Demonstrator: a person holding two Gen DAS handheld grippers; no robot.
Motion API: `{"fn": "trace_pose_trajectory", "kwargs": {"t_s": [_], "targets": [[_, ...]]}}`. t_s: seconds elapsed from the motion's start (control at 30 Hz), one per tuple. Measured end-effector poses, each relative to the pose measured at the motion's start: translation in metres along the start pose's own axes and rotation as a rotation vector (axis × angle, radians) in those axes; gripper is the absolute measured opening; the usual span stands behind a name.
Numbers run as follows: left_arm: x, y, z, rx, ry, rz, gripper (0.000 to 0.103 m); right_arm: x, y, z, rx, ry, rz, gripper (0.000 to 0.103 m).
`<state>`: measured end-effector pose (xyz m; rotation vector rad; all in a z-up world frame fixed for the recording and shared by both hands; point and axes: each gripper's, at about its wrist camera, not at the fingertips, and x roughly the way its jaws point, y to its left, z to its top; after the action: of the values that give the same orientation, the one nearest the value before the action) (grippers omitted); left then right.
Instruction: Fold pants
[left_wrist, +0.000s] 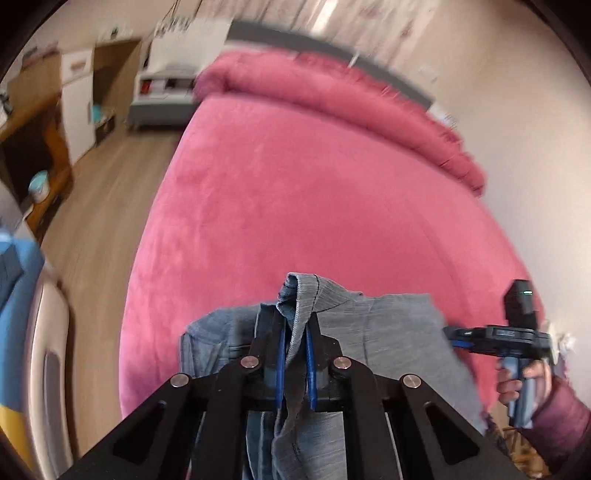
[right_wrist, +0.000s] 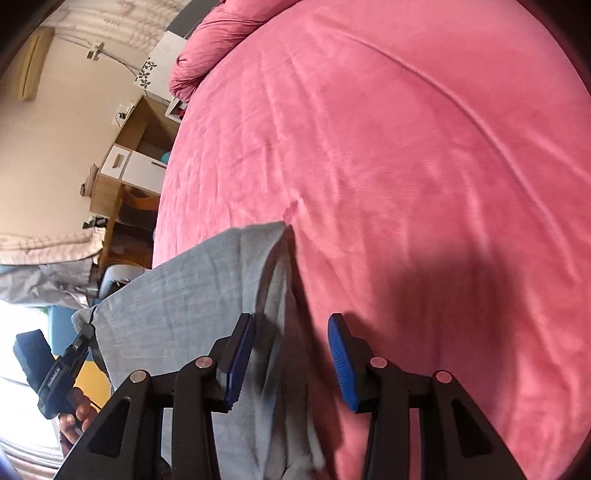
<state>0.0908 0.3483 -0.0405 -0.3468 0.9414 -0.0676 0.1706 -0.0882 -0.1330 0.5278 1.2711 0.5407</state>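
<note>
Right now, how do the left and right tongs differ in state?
The left tongs are shut on a bunched fold of the grey-blue denim pants; the right tongs are open, gripping nothing. The pants fabric rises between the left pads, whereas it only lies under the right gap. Both hover over the pink velvet bedspread and have blue pads.

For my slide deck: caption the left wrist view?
Left gripper clamps a bunched edge of grey pants above a pink bed.
</note>
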Motion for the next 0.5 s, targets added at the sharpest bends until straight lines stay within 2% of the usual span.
{"fn": "trace_pose_trajectory", "kwargs": {"t_s": [0.07,0.13,0.2,0.33,0.37,0.4,0.5], "targets": [[0.028,0.013,-0.004,-0.031,0.078,0.077,0.009,0.01,0.002,0.003,-0.003,0.015,0.008,0.041],[0.047,0.02,-0.012,-0.051,0.146,0.114,0.011,0.022,0.004,0.005,-0.021,0.024,-0.044,0.041],[0.044,0.021,-0.018,-0.073,0.129,0.117,0.018,0.026,0.008,0.002,-0.054,0.026,-0.07,0.04],[0.021,0.03,-0.025,-0.135,0.093,0.135,0.031,0.012,0.011,-0.002,-0.054,0.033,-0.043,0.042],[0.012,0.032,-0.025,-0.145,0.073,0.159,0.041,0.006,0.011,-0.005,-0.054,0.029,-0.038,0.042],[0.001,0.035,-0.028,-0.154,0.05,0.166,0.044,-0.001,0.009,-0.009,-0.047,0.025,-0.027,0.043],[-0.028,0.042,-0.044,-0.199,0.025,0.126,0.044,-0.02,0.002,-0.029,-0.033,0.035,0.003,0.043]]}}
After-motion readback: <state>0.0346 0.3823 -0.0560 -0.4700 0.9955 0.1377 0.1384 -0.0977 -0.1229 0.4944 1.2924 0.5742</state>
